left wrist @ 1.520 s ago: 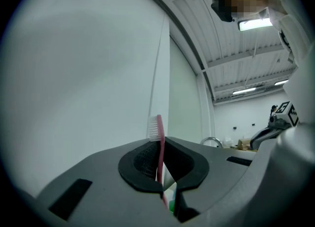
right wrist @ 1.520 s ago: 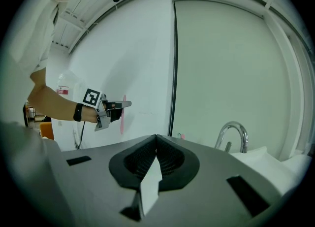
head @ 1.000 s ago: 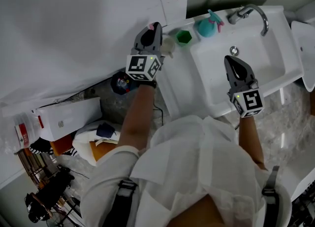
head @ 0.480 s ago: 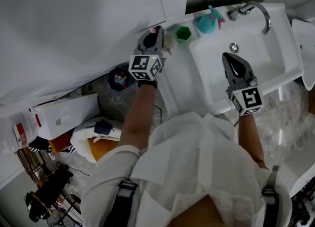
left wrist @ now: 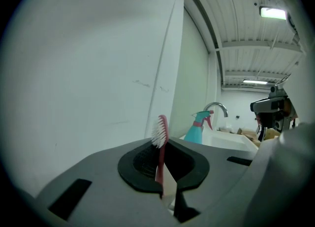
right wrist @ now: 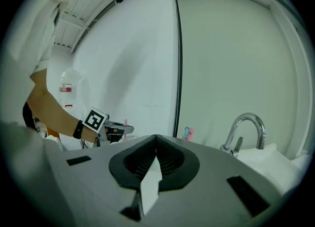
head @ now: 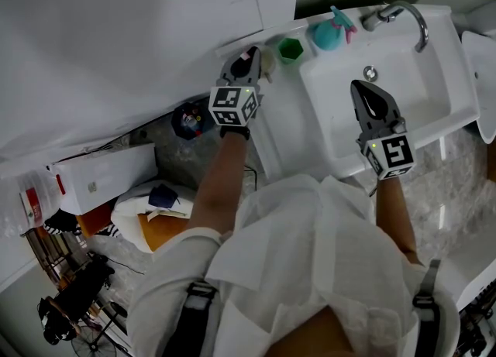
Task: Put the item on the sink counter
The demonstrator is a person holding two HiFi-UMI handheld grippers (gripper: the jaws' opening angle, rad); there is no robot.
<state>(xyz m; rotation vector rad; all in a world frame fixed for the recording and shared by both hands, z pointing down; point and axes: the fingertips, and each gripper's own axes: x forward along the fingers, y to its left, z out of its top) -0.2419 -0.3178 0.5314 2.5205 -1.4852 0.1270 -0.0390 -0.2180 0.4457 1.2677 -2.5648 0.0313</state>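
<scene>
My left gripper [head: 246,56] [left wrist: 163,148] is shut on a pink toothbrush [left wrist: 161,140], which stands upright between the jaws with its white bristles at the top. It hangs over the left end of the white sink counter [head: 280,111], close to the wall. The brush's pink tip [head: 249,53] just shows in the head view. In the right gripper view the left gripper [right wrist: 116,130] sits low at the left. My right gripper [head: 359,87] [right wrist: 156,140] is shut with nothing in it, over the front of the basin [head: 387,108].
A green cup [head: 291,49], a teal spray bottle [head: 326,36] [left wrist: 197,126] and a chrome faucet [head: 404,15] [right wrist: 244,127] line the back of the counter. A pale object [head: 266,63] sits beside the left jaws. Boxes and clutter [head: 108,185] lie on the floor at left.
My left gripper has come down and a little right with the toothbrush, closer to the counter's left end. The right gripper has stayed put.
</scene>
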